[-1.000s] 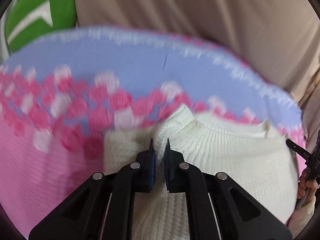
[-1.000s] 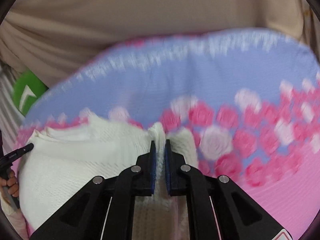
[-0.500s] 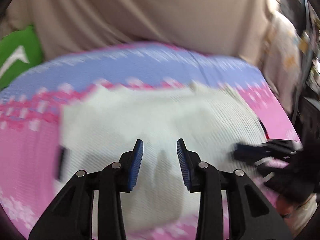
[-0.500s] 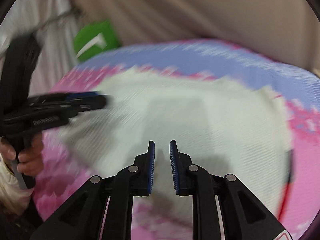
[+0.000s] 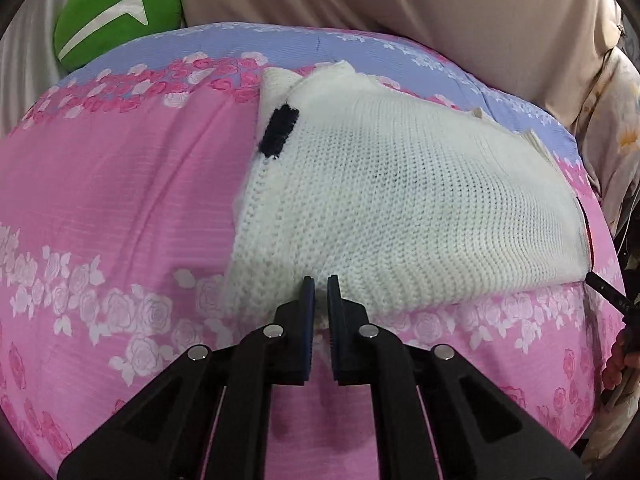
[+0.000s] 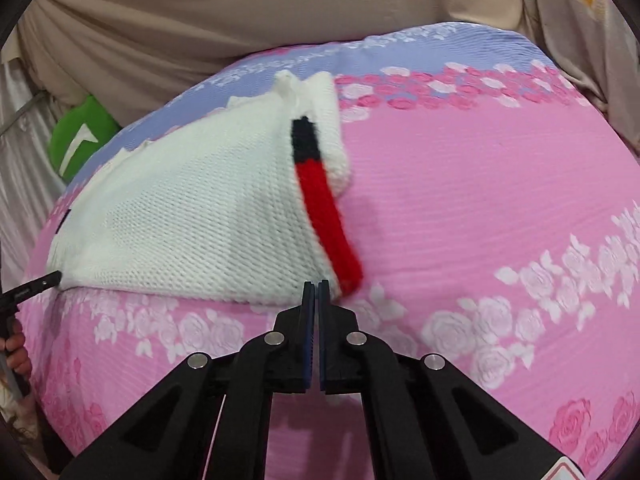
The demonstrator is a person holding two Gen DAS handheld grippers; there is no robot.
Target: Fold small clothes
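Note:
A white knit sweater lies folded on the pink floral bed sheet. It has a black patch at its left edge. In the right wrist view the sweater shows a black and red stripe along its right edge. My left gripper is shut on the sweater's near hem, left of middle. My right gripper is shut on the sweater's near right corner, beside the red stripe.
A green cushion lies at the far left of the bed. A beige cover rises behind the bed. The tip of the other gripper shows at the frame edge in each view.
Both grippers let go of the sweater's far fold, opened, drew back to the near hem and shut there. The sweater now lies folded in half.

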